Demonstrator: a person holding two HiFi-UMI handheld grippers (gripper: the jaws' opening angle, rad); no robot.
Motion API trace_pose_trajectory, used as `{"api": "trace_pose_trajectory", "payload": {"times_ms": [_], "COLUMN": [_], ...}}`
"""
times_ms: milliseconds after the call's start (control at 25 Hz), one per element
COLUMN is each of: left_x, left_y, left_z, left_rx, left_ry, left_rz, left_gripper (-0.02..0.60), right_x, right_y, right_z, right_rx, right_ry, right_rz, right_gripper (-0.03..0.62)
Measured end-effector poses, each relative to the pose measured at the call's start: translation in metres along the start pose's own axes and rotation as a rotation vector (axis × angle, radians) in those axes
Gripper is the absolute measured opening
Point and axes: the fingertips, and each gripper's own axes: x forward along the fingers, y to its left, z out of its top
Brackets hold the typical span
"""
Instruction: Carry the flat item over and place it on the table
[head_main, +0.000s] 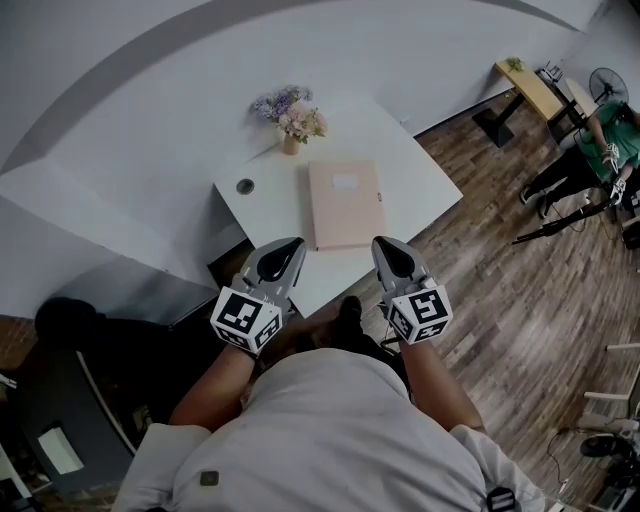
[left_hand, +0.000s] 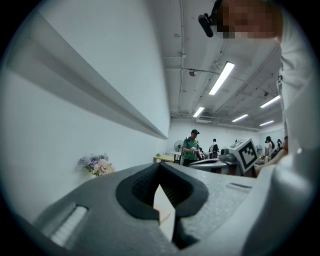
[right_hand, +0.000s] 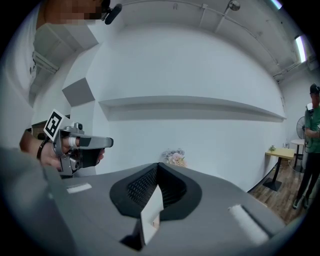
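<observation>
The flat item (head_main: 346, 205) is lying flat on the white bench (head_main: 420, 172), near the flowers (head_main: 290, 113), so I am judging the placing as done. I am holding the left gripper (head_main: 291, 246) and the right gripper (head_main: 384, 245) in front of my body, fingers clenched on nothing, because nothing is left to carry.

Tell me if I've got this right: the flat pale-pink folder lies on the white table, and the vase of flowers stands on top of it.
Not quite. The head view shows the vase of lilac and pink flowers standing on the white table itself, apart from the flat pale-pink folder, beyond its far left corner.
</observation>
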Motion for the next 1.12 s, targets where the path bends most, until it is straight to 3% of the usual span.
{"api": "trace_pose_trajectory", "payload": {"times_ms": [160,520,1120], "left_x": [-0.004,-0.009,0.002], "left_y": [-0.007,-0.051,-0.208], "left_z": [-0.003,0.001,-0.024], "left_rx": [-0.030,-0.006,0.030], "left_ry": [-0.004,-0.006,-0.010], "left_rz": [-0.003,0.000,0.068], "left_gripper": [0.000,0.000,0.000], "right_x": [-0.016,-0.061,-0.210], "right_y": [0.007,0.001,-0.035], "right_z": [-0.002,0.001,-0.032], "right_rx": [0.007,-0.018,0.012], "right_ry": [-0.004,-0.032,-0.052], "right_rz": [-0.005,0.004,0.071], "right_gripper": [0.009,0.009,0.009]}}
